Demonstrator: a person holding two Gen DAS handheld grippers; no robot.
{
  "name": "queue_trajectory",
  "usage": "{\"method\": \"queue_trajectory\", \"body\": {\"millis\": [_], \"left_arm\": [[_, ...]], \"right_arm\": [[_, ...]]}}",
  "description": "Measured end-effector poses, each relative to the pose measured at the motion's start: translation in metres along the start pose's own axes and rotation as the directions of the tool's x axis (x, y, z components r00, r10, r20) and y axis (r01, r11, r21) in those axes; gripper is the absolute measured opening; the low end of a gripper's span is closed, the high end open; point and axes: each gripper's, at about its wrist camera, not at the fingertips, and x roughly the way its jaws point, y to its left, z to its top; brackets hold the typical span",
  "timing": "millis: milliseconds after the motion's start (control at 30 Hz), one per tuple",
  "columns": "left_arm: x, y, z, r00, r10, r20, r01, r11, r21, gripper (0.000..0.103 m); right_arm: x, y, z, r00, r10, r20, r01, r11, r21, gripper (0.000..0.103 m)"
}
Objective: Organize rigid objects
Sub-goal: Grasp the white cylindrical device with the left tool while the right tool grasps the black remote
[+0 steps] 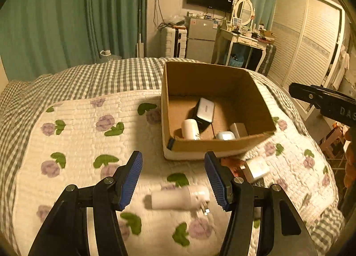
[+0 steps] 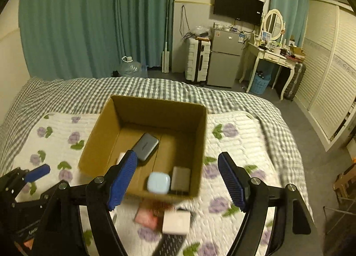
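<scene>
An open cardboard box (image 1: 222, 144) (image 2: 93, 144) stands on the floral quilt. Inside lie a grey power bank (image 1: 205, 109) (image 2: 145, 146), a white cylinder (image 1: 190, 129), a pale blue earbud case (image 1: 225, 136) (image 2: 158, 182) and a small grey block (image 1: 239, 129) (image 2: 181, 178). My left gripper (image 1: 173, 180) is open and empty above a white plug adapter (image 1: 178, 199) lying on the quilt. My right gripper (image 2: 176, 180) is open and empty over the box's near wall. In front of the box lie a pink item (image 2: 146, 218) (image 1: 232, 164) and a white square block (image 2: 176, 222) (image 1: 258, 168).
A dark flat strip (image 2: 169, 244) lies on the quilt near me. The bed's grey checked cover (image 2: 155, 89) runs to the far edge. Beyond it are a fridge (image 2: 224, 60), a suitcase (image 2: 198, 60), a dressing table (image 2: 271, 55) and a water jug (image 2: 131, 68).
</scene>
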Motion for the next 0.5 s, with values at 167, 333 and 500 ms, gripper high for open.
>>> {"method": "queue_trajectory", "body": {"millis": [167, 333, 500], "left_arm": [[-0.021, -0.007, -0.018, 1.0, 0.004, -0.003, -0.004, 1.0, -0.002, 0.061], [-0.025, -0.011, -0.032, 1.0, 0.025, -0.017, -0.025, 1.0, 0.004, 0.061], [-0.009, -0.012, -0.045, 0.997, 0.048, -0.055, -0.047, 0.999, 0.017, 0.061]], "right_arm": [[-0.033, -0.002, -0.029, 1.0, -0.005, -0.001, 0.005, 1.0, 0.005, 0.075], [-0.036, -0.001, -0.067, 0.999, -0.033, -0.043, 0.034, 0.999, 0.003, 0.075], [-0.006, 0.003, -0.111, 0.99, -0.035, -0.137, 0.037, 0.999, 0.013, 0.075]]}}
